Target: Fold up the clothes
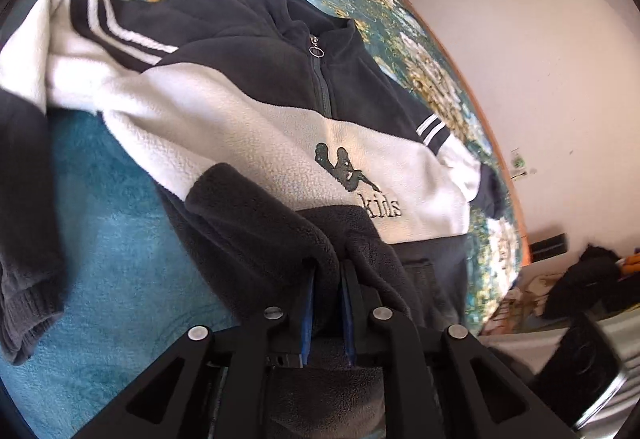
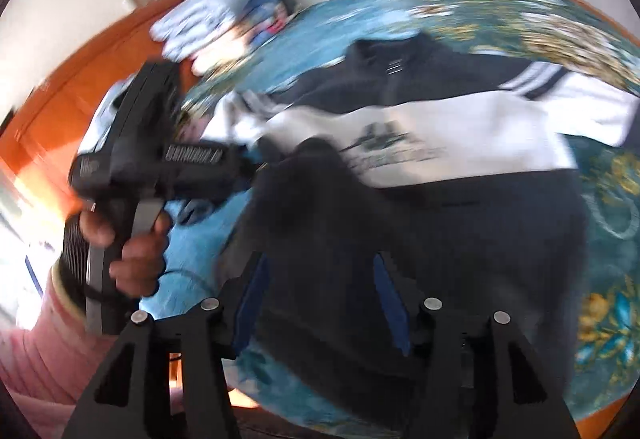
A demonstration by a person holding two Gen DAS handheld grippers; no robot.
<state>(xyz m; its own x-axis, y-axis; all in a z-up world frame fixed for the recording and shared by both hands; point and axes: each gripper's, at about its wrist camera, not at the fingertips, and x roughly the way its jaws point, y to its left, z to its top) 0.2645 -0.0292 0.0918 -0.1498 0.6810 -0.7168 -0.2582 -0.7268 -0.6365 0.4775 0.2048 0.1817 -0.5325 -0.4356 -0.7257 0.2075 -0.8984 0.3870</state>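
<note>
Fleece (image 1: 256, 107) lies on bed (image 1: 100, 247) ahead of both tongs. Left tongs (image 1: 328, 275) nearly closed, pinching dark hem; right tongs (image 2: 320, 279) half open, empty. Hem fold underway; next, lay hem flat.

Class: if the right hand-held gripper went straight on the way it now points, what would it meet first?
Most likely the dark lower part of the fleece sweatshirt, which lies right ahead of the open right hand-held gripper. The picture is blurred, so depth is uncertain.
</note>
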